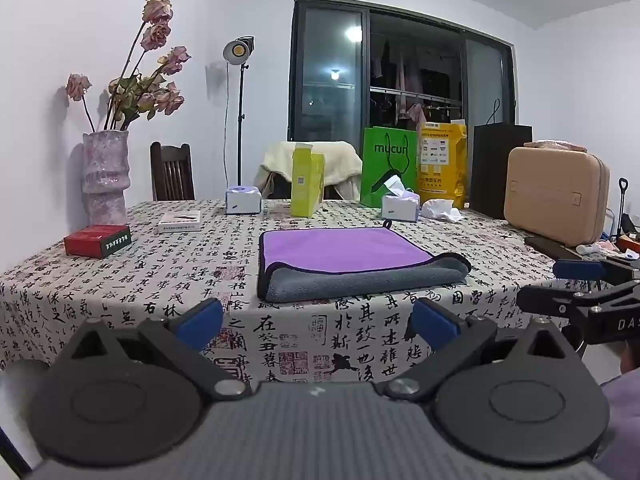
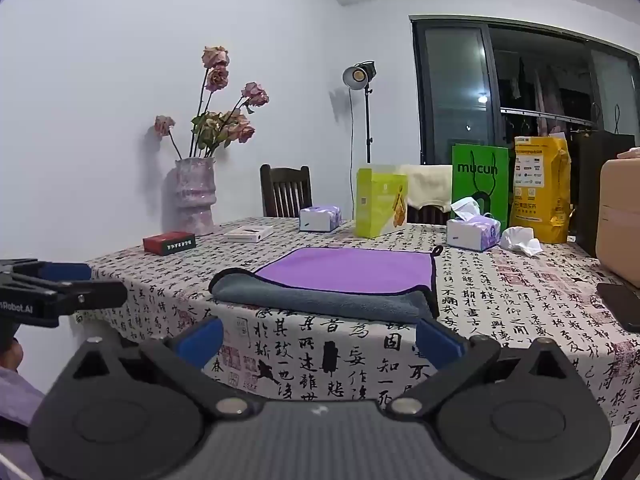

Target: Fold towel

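A purple towel [image 1: 340, 250] with a grey underside lies on the table, its near edge turned up so the grey side [image 1: 360, 280] shows; a small loop sits at its far right corner. It also shows in the right wrist view [image 2: 344, 270]. My left gripper [image 1: 318, 320] is open and empty, held in front of the table's near edge, short of the towel. My right gripper [image 2: 320, 338] is open and empty, also short of the towel. The right gripper shows at the right edge of the left wrist view [image 1: 580, 284], the left gripper at the left edge of the right wrist view [image 2: 60, 284].
The table has a calligraphy-print cloth [image 1: 160, 280]. On it stand a vase of dried roses [image 1: 105, 176], a red box [image 1: 98, 240], a white box [image 1: 179, 221], tissue packs [image 1: 400, 207], a yellow-green carton [image 1: 307, 184], bags [image 1: 388, 168] and a beige case [image 1: 556, 196]. A phone [image 2: 620, 306] lies at right.
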Action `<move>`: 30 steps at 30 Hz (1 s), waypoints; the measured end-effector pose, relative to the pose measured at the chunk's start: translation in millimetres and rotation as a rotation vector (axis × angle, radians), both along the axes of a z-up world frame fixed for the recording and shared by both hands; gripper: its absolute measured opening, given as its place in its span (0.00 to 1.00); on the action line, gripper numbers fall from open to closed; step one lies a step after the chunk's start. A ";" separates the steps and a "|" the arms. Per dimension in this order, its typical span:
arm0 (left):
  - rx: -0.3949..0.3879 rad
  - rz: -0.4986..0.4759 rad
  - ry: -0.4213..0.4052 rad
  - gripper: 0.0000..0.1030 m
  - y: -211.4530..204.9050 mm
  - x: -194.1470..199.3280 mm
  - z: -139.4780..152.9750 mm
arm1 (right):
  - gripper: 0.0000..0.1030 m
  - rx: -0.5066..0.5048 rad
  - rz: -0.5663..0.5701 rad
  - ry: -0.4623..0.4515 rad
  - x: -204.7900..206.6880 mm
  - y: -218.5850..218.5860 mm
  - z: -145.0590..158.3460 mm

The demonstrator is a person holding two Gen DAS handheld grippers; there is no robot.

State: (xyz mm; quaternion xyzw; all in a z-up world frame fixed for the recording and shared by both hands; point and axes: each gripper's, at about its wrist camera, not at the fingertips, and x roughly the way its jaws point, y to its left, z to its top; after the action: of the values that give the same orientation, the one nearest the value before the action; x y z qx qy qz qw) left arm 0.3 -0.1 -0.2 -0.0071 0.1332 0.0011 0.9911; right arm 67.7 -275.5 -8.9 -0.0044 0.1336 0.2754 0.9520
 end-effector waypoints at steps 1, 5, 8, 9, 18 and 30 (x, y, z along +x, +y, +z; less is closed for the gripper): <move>-0.001 0.001 0.000 1.00 0.2 0.1 -0.2 | 1.00 -0.001 0.001 0.001 1.0 0.5 0.0; 0.003 0.004 0.001 1.00 -1.0 0.9 -0.3 | 1.00 -0.005 0.004 -0.001 7.9 -3.2 1.6; 0.002 0.004 -0.002 1.00 -2.3 0.8 -0.4 | 1.00 0.001 -0.006 -0.025 1.5 -1.6 1.5; 0.001 0.005 -0.002 1.00 -2.6 0.8 -0.5 | 1.00 0.000 -0.006 -0.029 -1.1 -2.3 1.8; 0.006 0.008 -0.004 1.00 0.4 -1.1 0.9 | 1.00 -0.001 -0.005 -0.036 -0.1 -1.6 2.1; 0.006 0.011 -0.004 1.00 1.6 0.0 1.1 | 1.00 0.004 -0.012 -0.036 -1.2 -0.8 0.8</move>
State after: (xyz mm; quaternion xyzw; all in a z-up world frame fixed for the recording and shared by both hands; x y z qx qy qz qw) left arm 0.3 1.5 0.9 -0.0051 0.1310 0.0069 0.9913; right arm 66.5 -276.3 -8.2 -0.0068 0.1159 0.2697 0.9559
